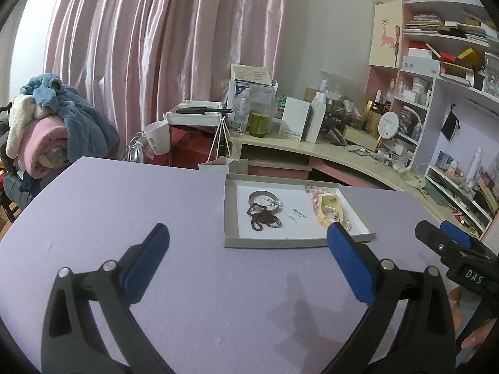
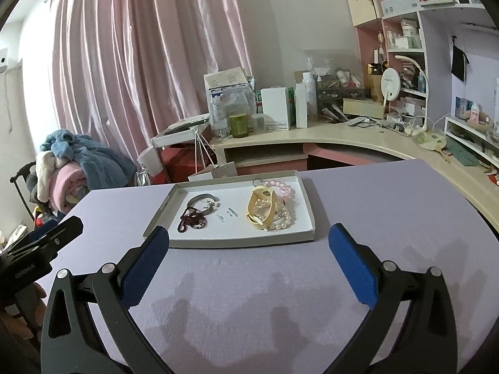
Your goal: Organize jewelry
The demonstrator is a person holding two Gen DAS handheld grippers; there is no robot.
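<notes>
A shallow grey box lid lies on the lilac table. In it are a silver bangle, a dark red bead string, a yellow strap watch, pink beads and pearl beads. My left gripper is open and empty, just short of the lid. My right gripper is open and empty at the lid's near edge. It also shows at the right of the left wrist view.
A curved cream desk crowded with bottles and boxes stands behind the table. Pink shelves rise at the right. A chair heaped with blankets stands at the left. Pink curtains hang behind.
</notes>
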